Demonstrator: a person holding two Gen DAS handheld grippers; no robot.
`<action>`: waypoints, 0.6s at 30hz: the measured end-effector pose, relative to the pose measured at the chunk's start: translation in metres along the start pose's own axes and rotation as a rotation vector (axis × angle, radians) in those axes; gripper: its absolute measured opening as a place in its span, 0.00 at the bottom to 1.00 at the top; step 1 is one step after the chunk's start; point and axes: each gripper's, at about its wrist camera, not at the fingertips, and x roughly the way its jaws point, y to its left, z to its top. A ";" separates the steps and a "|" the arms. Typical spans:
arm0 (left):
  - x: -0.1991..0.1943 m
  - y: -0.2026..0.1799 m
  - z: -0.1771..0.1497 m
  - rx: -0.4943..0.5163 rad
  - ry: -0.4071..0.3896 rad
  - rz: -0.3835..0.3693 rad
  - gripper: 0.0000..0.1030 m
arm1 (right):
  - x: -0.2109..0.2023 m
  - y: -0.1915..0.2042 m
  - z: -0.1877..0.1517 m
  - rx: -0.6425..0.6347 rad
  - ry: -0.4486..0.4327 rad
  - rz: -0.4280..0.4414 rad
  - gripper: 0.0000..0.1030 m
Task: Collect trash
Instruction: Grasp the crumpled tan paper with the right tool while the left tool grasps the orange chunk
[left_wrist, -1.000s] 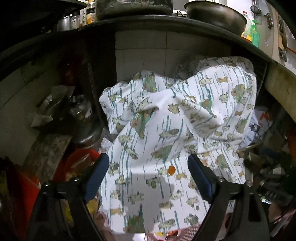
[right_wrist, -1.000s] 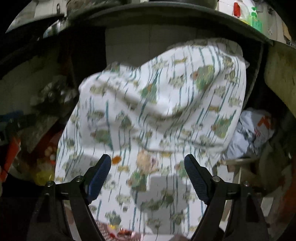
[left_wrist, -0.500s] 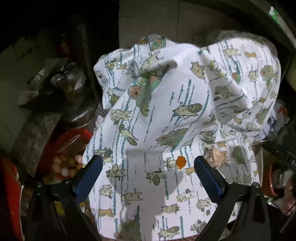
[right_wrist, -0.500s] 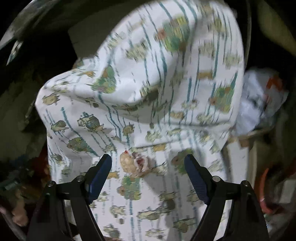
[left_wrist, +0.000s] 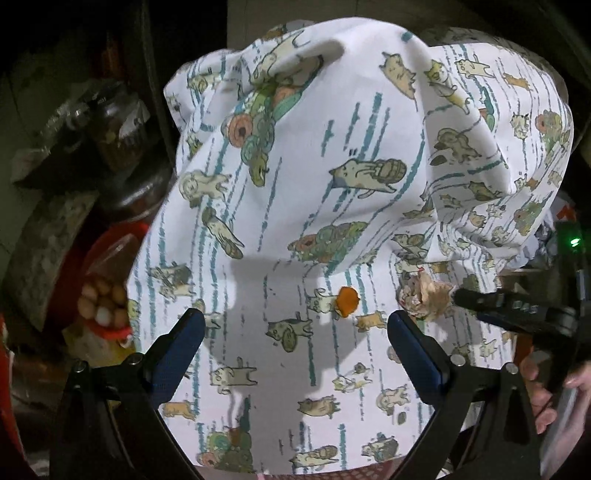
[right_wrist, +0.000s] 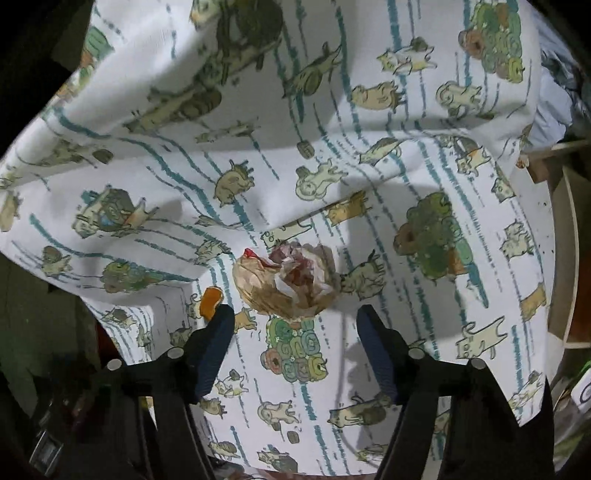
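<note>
Nothing is collected yet, I judge. My right gripper (right_wrist: 295, 325) has its jaws spread wide and empty at the bottom of the frame, with the crumpled wrapper (right_wrist: 286, 280) just beyond them at centre on the printed cloth (right_wrist: 406, 177). My left gripper (left_wrist: 295, 332) is likewise wide and empty; the orange scrap (left_wrist: 347, 301) lies beyond it, wrapper (left_wrist: 424, 297) right.
</note>
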 end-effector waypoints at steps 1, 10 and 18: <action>0.001 0.002 0.000 -0.006 0.002 -0.002 0.95 | 0.003 0.002 0.000 0.004 0.003 -0.004 0.66; 0.017 -0.001 0.002 0.024 0.006 0.004 0.87 | 0.022 0.014 0.010 -0.033 -0.026 -0.086 0.32; 0.046 -0.013 0.002 0.076 0.034 -0.087 0.77 | 0.005 0.028 0.010 -0.048 -0.063 -0.022 0.01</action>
